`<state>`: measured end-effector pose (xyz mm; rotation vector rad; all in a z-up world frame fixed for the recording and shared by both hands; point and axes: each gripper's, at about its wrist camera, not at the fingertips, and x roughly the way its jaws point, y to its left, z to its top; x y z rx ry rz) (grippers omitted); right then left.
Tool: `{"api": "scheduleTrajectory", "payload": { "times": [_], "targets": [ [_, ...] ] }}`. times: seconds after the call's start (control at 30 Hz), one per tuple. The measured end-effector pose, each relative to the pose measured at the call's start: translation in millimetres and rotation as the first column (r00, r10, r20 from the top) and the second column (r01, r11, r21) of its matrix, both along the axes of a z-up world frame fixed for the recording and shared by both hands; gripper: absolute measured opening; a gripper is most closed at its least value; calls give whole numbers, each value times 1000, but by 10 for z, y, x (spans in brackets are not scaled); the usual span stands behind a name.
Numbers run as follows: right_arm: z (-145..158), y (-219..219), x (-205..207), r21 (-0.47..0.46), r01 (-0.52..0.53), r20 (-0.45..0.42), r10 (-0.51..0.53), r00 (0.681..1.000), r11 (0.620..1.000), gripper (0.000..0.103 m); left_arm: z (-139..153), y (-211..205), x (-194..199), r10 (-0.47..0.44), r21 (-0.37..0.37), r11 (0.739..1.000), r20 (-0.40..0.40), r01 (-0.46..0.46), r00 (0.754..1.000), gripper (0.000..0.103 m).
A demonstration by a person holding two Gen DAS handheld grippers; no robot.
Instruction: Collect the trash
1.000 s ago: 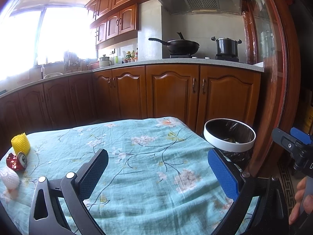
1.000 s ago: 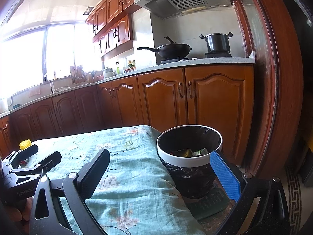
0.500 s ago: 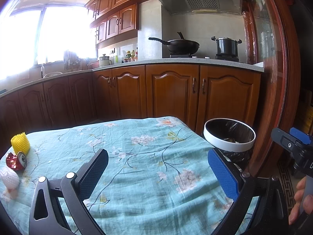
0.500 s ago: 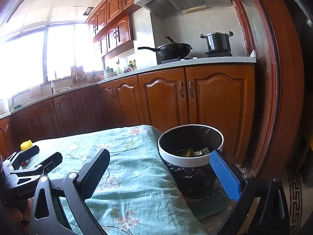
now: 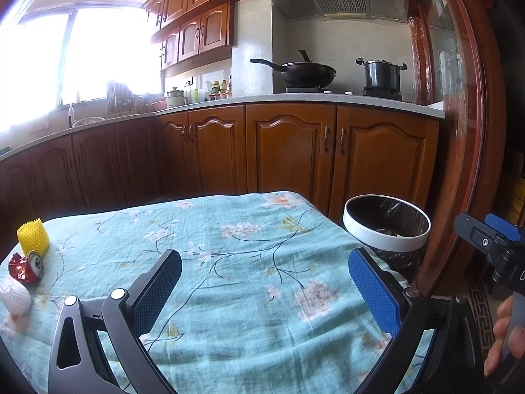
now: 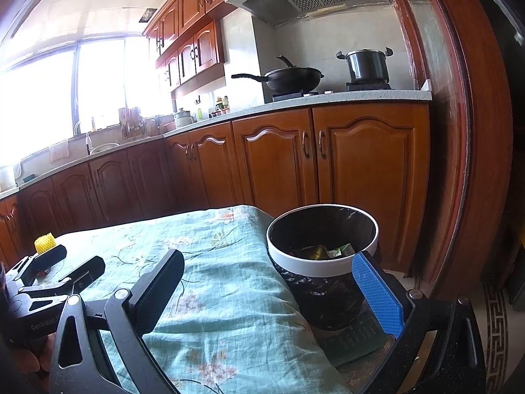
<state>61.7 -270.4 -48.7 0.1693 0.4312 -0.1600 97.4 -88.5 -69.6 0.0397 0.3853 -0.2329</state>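
Left wrist view: table under a floral teal cloth (image 5: 236,262) fills the frame. Trash bin (image 5: 386,221), white rim and black liner, stands just past the table's right edge, some wrappers at its bottom. Left gripper (image 5: 264,282) hovers over the cloth, jaws spread wide, nothing between them. Right gripper (image 6: 267,282) likewise wide apart and empty, its blue pad near the bin rim. 3 pieces of trash sit at the table's far left: yellow foam net (image 5: 32,234), crushed red can (image 5: 26,267) just in front of it, white foam net (image 5: 13,295) nearest.
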Motion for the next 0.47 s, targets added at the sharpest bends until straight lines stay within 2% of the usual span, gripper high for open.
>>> {"api": "scheduleTrajectory", "payload": {
  "times": [0.47],
  "targets": [
    [-37,-7,83,7,-12,-24,12,1000,1000,103,-12,28,48,1,-9,1000,-17,-1,1000,102]
  ]
}}
